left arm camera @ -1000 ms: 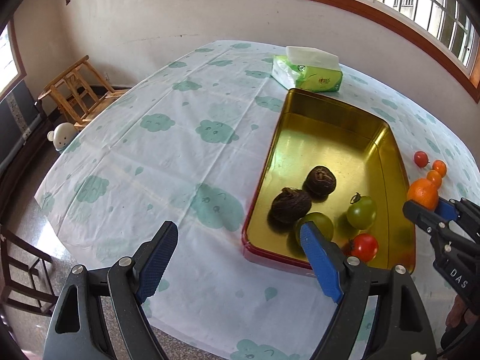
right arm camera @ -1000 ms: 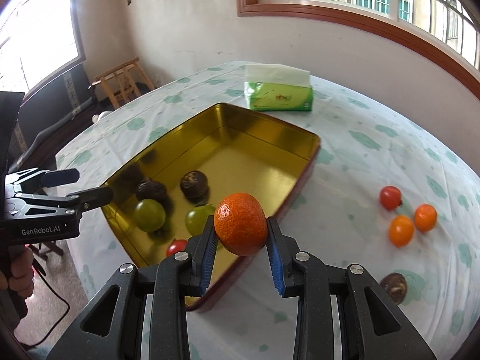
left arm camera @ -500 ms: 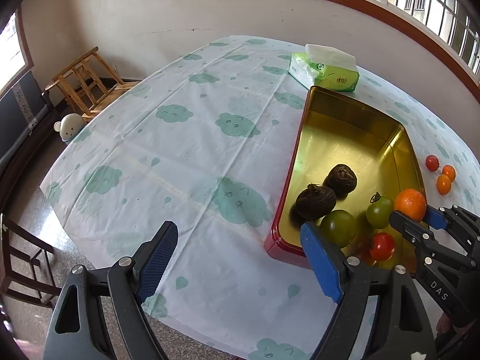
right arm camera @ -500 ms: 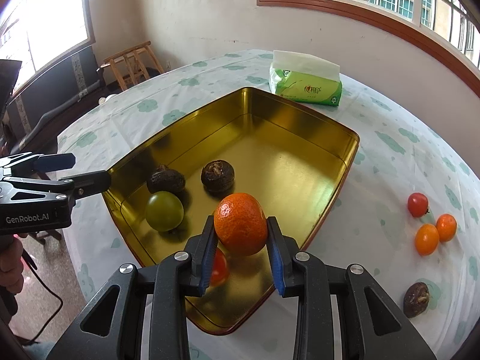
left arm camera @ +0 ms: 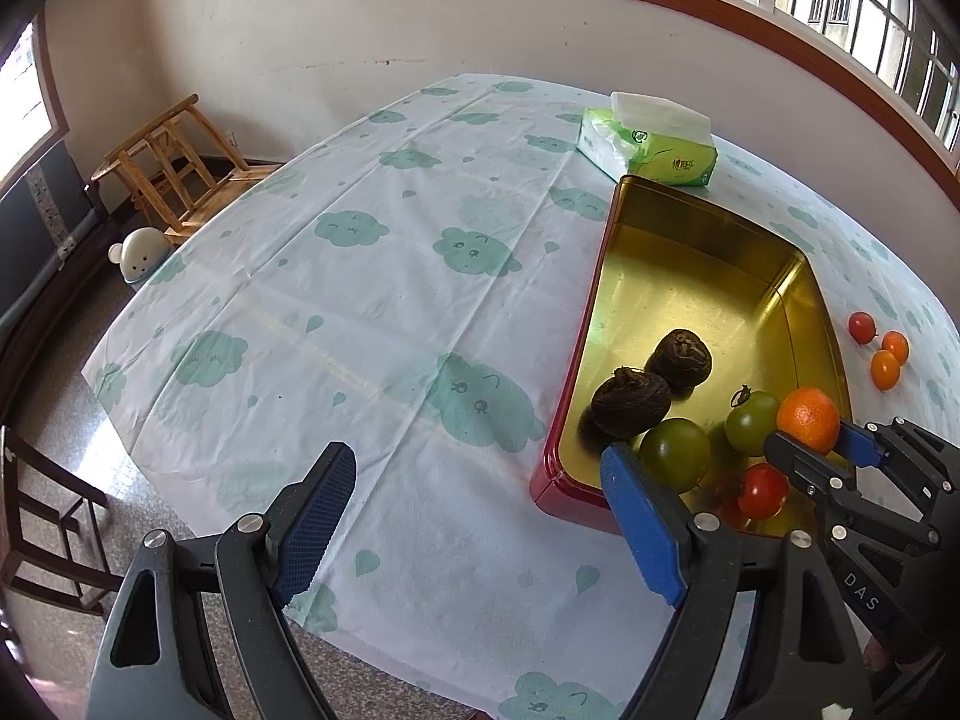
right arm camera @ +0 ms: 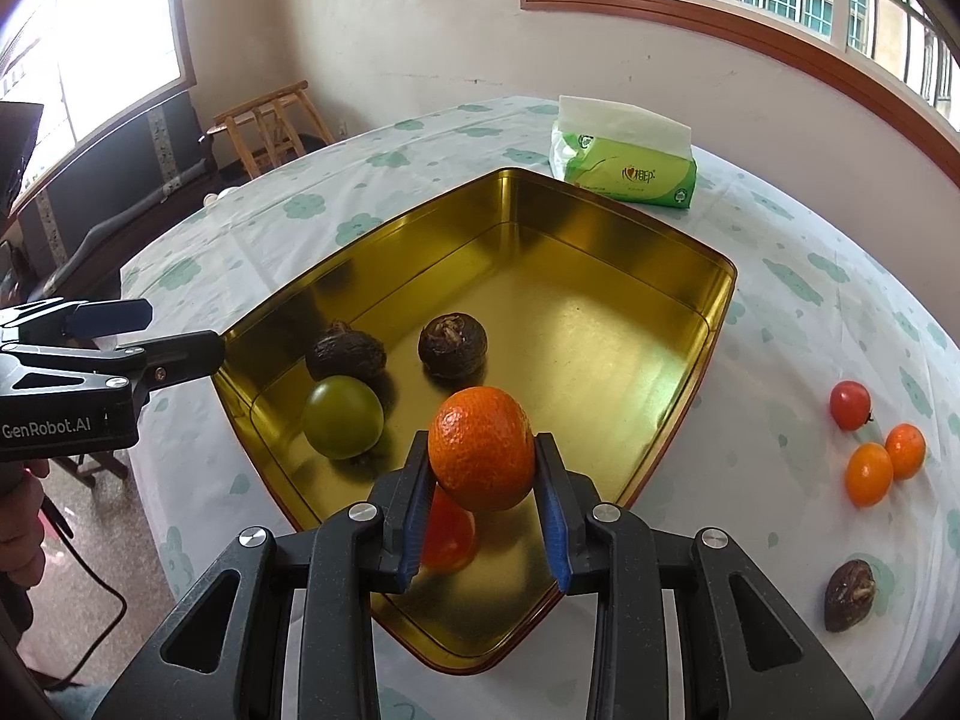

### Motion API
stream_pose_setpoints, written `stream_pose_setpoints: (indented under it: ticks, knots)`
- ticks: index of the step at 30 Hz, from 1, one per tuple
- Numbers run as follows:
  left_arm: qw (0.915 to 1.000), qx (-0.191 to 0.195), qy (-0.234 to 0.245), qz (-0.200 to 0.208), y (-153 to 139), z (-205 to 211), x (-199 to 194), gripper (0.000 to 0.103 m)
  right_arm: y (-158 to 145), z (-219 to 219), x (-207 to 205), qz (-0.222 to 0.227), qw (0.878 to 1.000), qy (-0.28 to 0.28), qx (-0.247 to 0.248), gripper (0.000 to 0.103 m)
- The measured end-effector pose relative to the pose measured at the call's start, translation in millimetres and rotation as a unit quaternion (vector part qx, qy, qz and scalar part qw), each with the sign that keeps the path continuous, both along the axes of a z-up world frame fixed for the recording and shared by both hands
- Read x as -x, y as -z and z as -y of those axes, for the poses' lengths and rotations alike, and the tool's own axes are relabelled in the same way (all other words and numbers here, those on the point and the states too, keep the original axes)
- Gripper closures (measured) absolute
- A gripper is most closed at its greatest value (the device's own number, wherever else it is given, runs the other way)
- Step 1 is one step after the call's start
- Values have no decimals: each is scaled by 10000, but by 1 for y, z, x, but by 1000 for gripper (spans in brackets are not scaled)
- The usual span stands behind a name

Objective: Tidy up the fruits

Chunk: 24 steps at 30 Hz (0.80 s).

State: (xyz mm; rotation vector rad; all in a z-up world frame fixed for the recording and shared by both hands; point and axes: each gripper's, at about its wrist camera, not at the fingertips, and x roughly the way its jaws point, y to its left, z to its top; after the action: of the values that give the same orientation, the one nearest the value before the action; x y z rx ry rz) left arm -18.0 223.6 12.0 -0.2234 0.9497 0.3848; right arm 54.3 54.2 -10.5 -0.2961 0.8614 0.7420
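Observation:
My right gripper [right arm camera: 482, 468] is shut on a large orange [right arm camera: 482, 447] and holds it above the near end of the gold tray [right arm camera: 600, 324]. In the tray lie two dark brown fruits [right arm camera: 345, 354] [right arm camera: 452, 345], a green tomato [right arm camera: 342, 425] and a red tomato [right arm camera: 447, 531] under the orange. The left wrist view shows a second green tomato [left arm camera: 750, 420] beside the orange [left arm camera: 807, 420]. My left gripper [left arm camera: 477, 468] is open and empty over the tablecloth, left of the tray's near corner.
On the cloth right of the tray lie a red tomato [right arm camera: 850, 405], two small oranges [right arm camera: 905, 450] [right arm camera: 869, 474] and a dark fruit [right arm camera: 849, 588]. A green tissue pack [right arm camera: 624, 174] stands behind the tray. A wooden chair [left arm camera: 174, 168] is beyond the table's left edge.
My right gripper has carried the orange from the tray's right rim to a spot over its near end, slightly lower. The left gripper stays open and has barely shifted.

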Motion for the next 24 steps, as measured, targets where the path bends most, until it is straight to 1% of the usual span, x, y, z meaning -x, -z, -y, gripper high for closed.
stream_pose_setpoints:
  ticks: [6, 16, 20, 24]
  knots:
    - [10000, -23, 16, 23, -2, 2, 0, 21, 0, 1, 3, 21, 10000, -1, 15, 69]
    - [10000, -67, 42, 46, -7, 8, 1, 21, -4, 9, 4, 7, 9999, 65, -124, 66]
    - [9999, -81, 64, 41, -8, 11, 0, 21, -10, 14, 5, 82, 9996, 94, -267, 53]
    - [9999, -109, 100, 46, -9, 15, -1, 21, -15, 21, 6, 123, 9991, 153, -373, 52]
